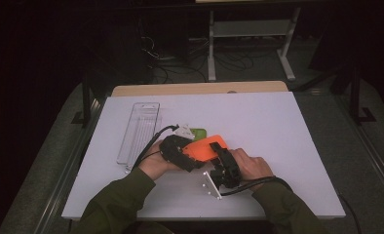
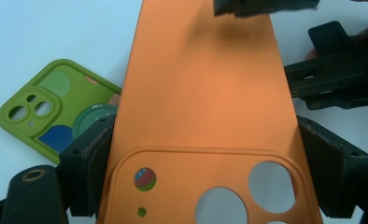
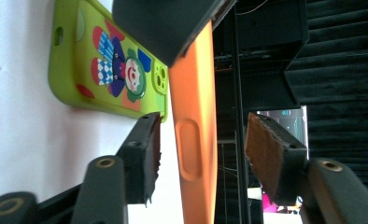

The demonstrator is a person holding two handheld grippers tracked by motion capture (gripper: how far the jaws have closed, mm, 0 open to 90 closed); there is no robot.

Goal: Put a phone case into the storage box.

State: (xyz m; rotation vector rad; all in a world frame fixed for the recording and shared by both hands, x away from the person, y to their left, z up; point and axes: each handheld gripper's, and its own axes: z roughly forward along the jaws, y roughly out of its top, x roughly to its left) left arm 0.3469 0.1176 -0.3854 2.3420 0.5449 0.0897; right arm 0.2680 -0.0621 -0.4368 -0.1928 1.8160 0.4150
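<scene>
The orange phone case (image 1: 205, 147) is held above the white table (image 1: 287, 146), just in front of the person, between the two hands. The left hand-held gripper (image 2: 205, 158) is clamped on it across its width near the camera cut-outs, one black pad pressed on each long edge, as the left gripper view shows. In the high view this left hand-held gripper (image 1: 180, 152) sits at the case's left end, with the left hand (image 1: 153, 165) under it.

The right hand-held gripper (image 3: 201, 154) has its jaws on either side of the case's thin edge, with the case between them; a gap shows on both sides, so the pads are apart from it and not yet pressing. In the high view the right hand-held gripper (image 1: 225, 163) lies at the case's right end, with the right hand (image 1: 251, 165) behind it.

A green phone case (image 1: 198, 132) with a clown picture lies flat on the table just beyond the orange one. A clear plastic tray (image 1: 139, 131) lies farther left on the table, apart from both cases
</scene>
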